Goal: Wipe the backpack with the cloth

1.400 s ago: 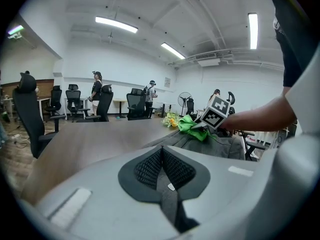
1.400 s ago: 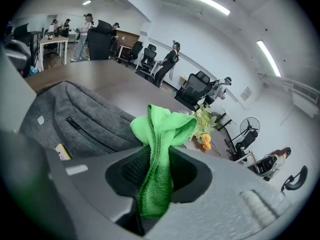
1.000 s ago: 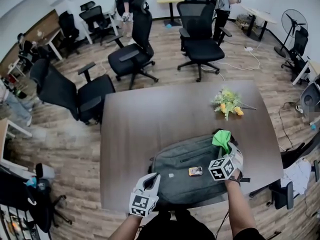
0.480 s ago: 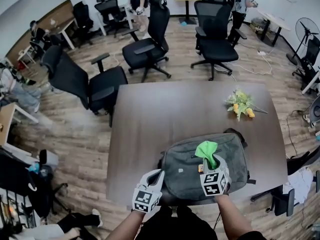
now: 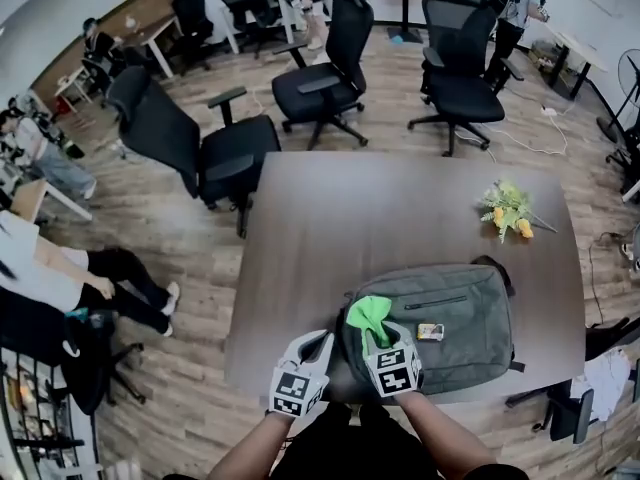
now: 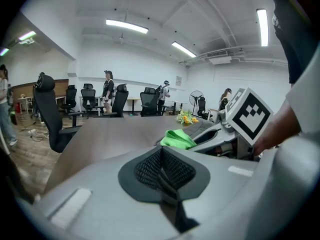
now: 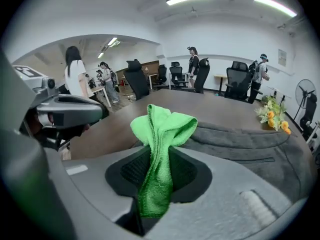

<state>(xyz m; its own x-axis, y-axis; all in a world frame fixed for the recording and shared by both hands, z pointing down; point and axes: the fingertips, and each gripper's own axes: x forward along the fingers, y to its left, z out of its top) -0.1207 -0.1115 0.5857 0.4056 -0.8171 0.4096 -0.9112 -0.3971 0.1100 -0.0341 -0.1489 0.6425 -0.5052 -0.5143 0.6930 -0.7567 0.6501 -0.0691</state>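
Right tool point(image 5: 373, 336) slid leftward over the backpack point(image 5: 455, 313), cloth point(image 5: 368, 311) seemingly touching it.

A grey backpack point(image 5: 455, 318) lies flat on the near right part of a brown table point(image 5: 330, 218), and the right gripper point(image 5: 376, 336) holds a bunched green cloth point(image 5: 368, 313) on its left end. The left gripper point(image 5: 316, 344) sits just left of the backpack at the table's near edge. A bunch of yellow flowers point(image 5: 510, 211) lies far right on the table, with black office chairs point(image 5: 225, 153) beyond.
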